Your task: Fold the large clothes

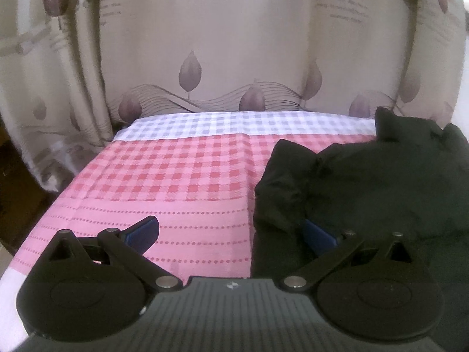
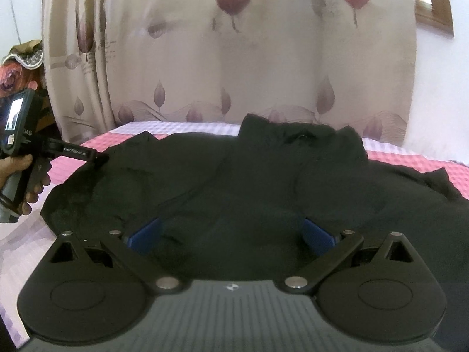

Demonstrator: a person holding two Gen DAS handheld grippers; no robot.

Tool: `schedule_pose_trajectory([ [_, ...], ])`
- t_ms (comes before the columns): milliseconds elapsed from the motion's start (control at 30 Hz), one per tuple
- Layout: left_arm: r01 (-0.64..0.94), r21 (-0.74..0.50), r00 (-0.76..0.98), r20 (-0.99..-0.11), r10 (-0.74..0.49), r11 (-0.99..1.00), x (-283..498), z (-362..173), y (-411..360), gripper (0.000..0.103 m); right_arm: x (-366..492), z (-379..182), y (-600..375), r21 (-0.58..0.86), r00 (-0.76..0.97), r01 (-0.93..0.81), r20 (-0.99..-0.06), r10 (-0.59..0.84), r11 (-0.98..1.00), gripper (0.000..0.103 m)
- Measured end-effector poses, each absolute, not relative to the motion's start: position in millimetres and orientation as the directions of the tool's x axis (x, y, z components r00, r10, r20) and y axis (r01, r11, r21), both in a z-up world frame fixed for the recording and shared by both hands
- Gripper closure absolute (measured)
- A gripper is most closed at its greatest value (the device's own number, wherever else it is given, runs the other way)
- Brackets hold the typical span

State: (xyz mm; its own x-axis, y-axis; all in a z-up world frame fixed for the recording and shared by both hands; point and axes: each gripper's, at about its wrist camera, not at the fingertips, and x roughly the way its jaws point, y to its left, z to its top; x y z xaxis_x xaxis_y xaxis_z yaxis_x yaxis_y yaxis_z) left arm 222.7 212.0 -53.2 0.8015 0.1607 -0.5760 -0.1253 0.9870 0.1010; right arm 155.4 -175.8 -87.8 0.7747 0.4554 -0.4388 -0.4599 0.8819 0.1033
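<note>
A large black garment (image 1: 366,182) lies crumpled on the pink checked bedsheet (image 1: 181,182); it fills the middle of the right wrist view (image 2: 249,182). My left gripper (image 1: 231,231) is open at the garment's left edge, its right blue pad (image 1: 318,236) touching the cloth, its left pad (image 1: 143,231) over bare sheet. It also shows in the right wrist view (image 2: 99,158), held by a hand. My right gripper (image 2: 231,231) is open low over the garment's near part, both blue pads (image 2: 145,234) apart with nothing between them.
A beige curtain with purple leaves (image 1: 234,44) hangs close behind the bed. The bed's left edge drops to dark floor (image 1: 17,205). A white wall and wooden frame (image 2: 433,6) stand at the right. Patterned cloth (image 2: 17,67) hangs at far left.
</note>
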Motion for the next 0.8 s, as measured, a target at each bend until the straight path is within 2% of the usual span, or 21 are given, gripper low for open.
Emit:
schedule_pose_trajectory([
  [200,0.006,0.103,0.814,-0.578,0.055,0.995,230.0,-58.1,213.5,0.0,160.2,-89.0,-179.5,0.119,0.776,-0.463,-0.425,0.467,0.878,0.0],
  [267,0.084,0.072,0.807,-0.59,-0.025,0.994,234.7,-59.4,218.0,0.005,161.9,-89.0,-183.1,0.132,0.781,-0.454,-0.419,0.464,0.881,0.0],
  [333,0.165,-0.003,0.777,-0.616,-0.131,0.986,242.0,-60.4,226.9,0.016,163.7,-89.2,-186.4,0.149,0.78,-0.446,-0.418,0.465,0.882,0.0],
  [500,0.238,-0.304,0.64,-0.665,-0.384,0.923,269.8,-75.8,262.9,0.019,168.4,-92.7,-191.8,0.171,0.777,-0.44,-0.42,0.469,0.881,0.0],
  [633,0.336,-0.433,0.565,-0.618,-0.546,0.837,282.0,-88.4,281.1,0.019,169.5,-94.1,-192.5,0.174,0.773,-0.45,-0.415,0.48,0.876,0.0],
  [800,0.417,-0.588,0.403,-0.564,-0.721,0.693,302.5,-94.8,274.6,0.009,176.0,-91.2,-196.5,0.217,0.756,-0.484,-0.386,0.53,0.848,0.0],
])
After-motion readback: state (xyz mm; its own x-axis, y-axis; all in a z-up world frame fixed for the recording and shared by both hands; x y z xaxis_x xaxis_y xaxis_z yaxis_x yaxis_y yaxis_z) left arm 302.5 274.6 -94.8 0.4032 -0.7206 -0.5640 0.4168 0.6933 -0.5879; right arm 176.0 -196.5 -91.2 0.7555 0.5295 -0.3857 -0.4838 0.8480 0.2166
